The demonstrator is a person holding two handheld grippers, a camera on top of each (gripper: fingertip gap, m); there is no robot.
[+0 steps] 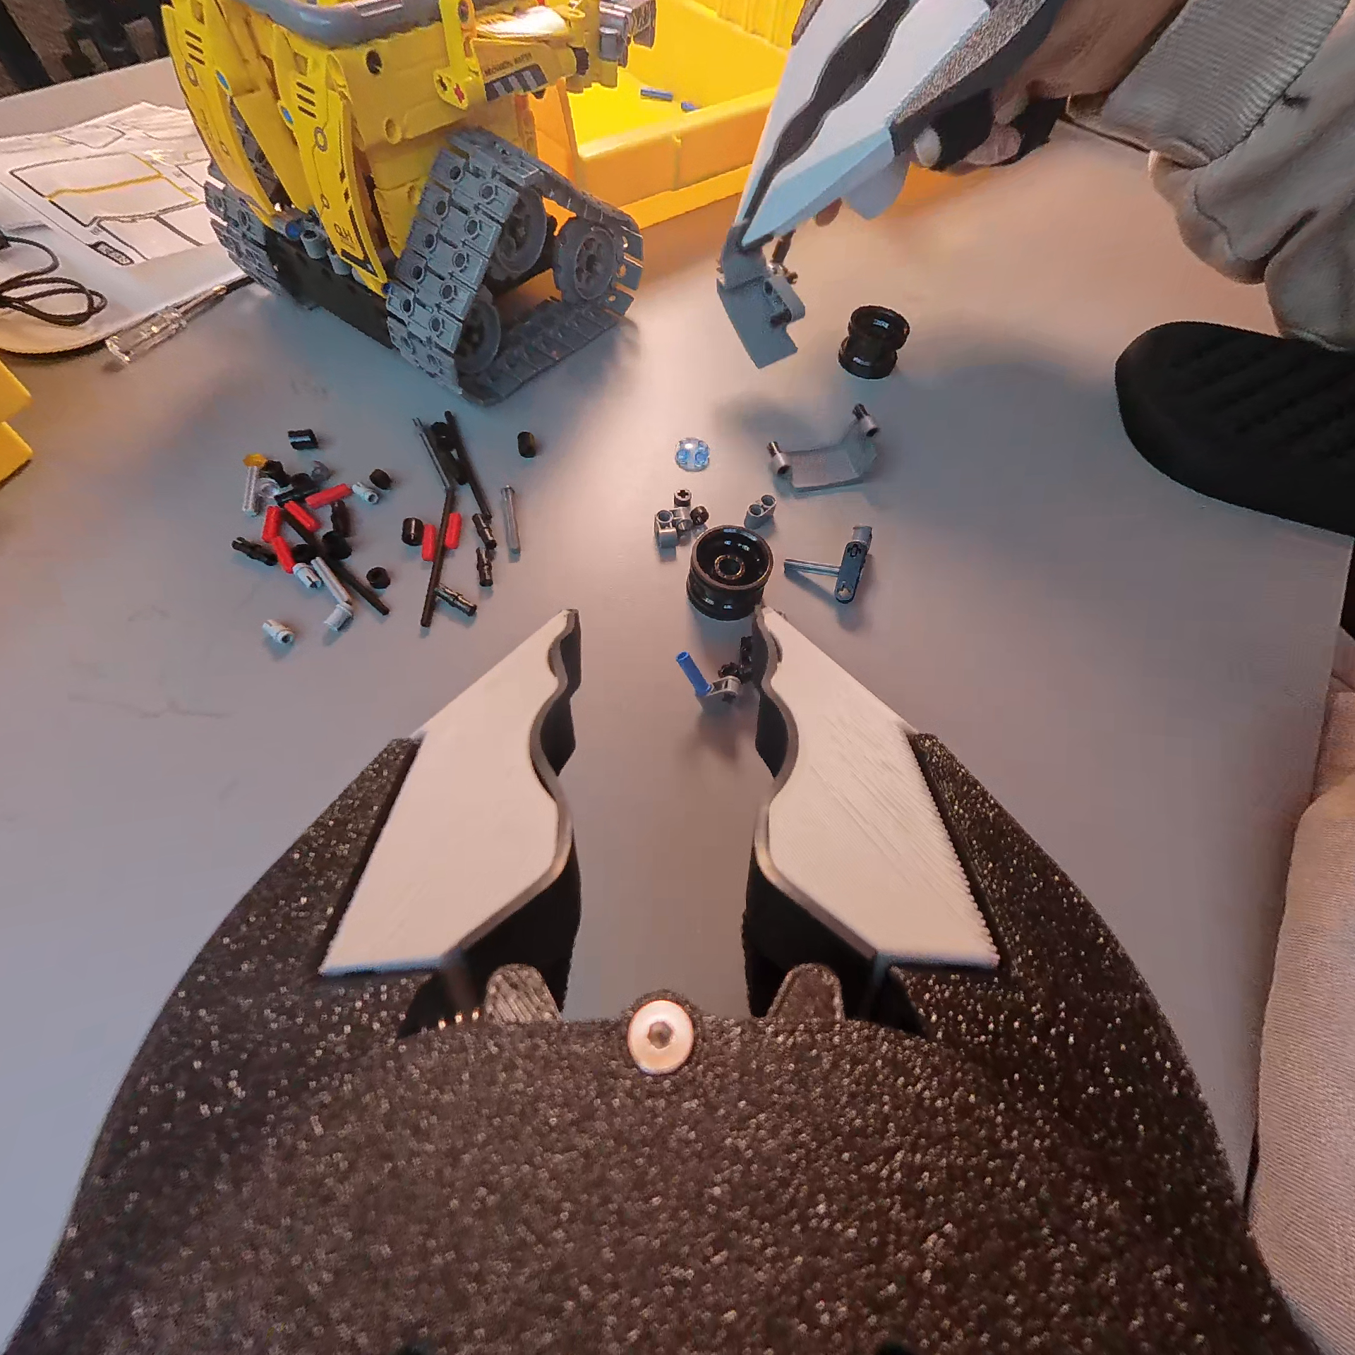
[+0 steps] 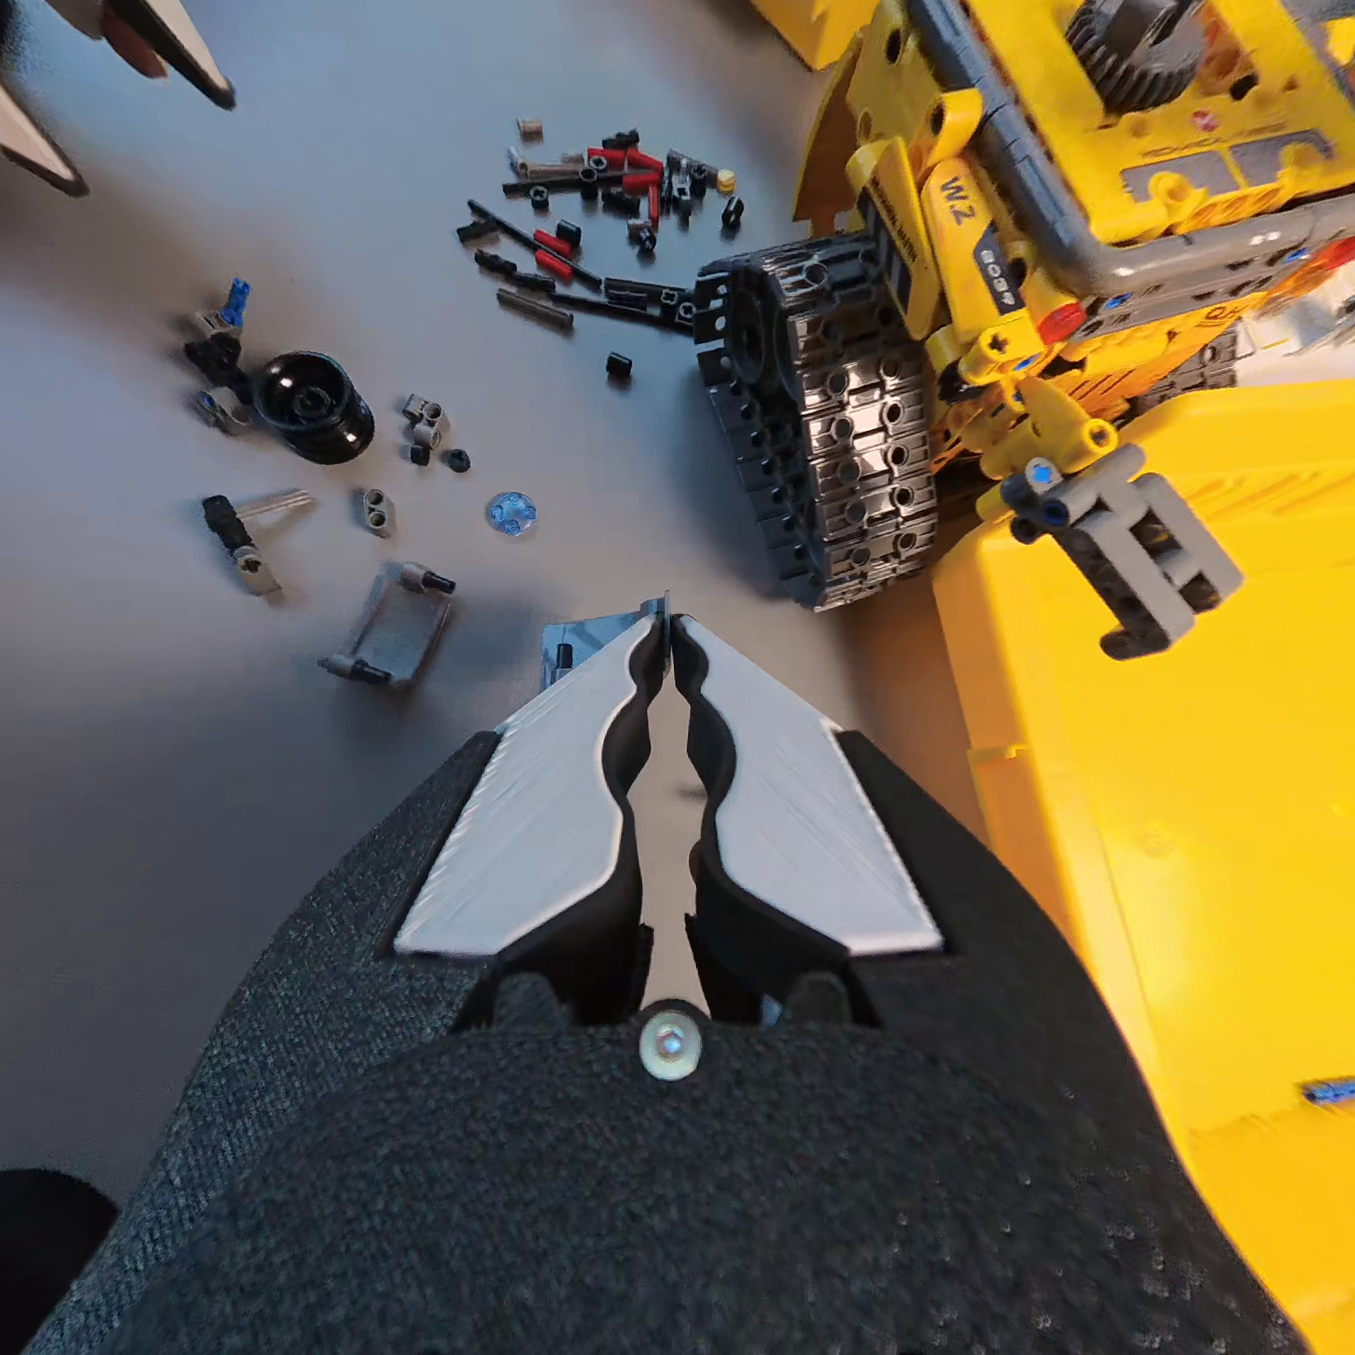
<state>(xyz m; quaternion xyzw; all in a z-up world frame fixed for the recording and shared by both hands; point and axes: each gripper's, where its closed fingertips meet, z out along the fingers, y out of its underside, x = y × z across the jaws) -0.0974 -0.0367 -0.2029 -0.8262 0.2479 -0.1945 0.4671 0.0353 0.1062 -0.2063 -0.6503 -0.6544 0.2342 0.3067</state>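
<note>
Places are given from the yellow tracked model (image 1: 381, 183), which stands at the far left of the grey table (image 1: 990, 660).

In front of the model, a scatter of red, black and grey pins (image 1: 322, 528) is spread. Further right of the model, a black wheel hub (image 1: 729, 568) lies just ahead of the left gripper (image 1: 667, 630), whose jaws are spread wide with nothing between them; a small blue-and-grey connector (image 1: 707, 678) sits just beside its right finger.

To the right of the model's track, the right gripper (image 2: 667, 623) is closed almost fully on the thin edge of a grey curved panel (image 1: 759, 308), which hangs clear of the table near a second black hub (image 1: 874, 341). Because only an edge is pinched, the grip is judged slight; the panel is best kept steady and level, without twisting, so it is not levered out.

A yellow bin (image 2: 1173, 806) is seen behind the model.
</note>
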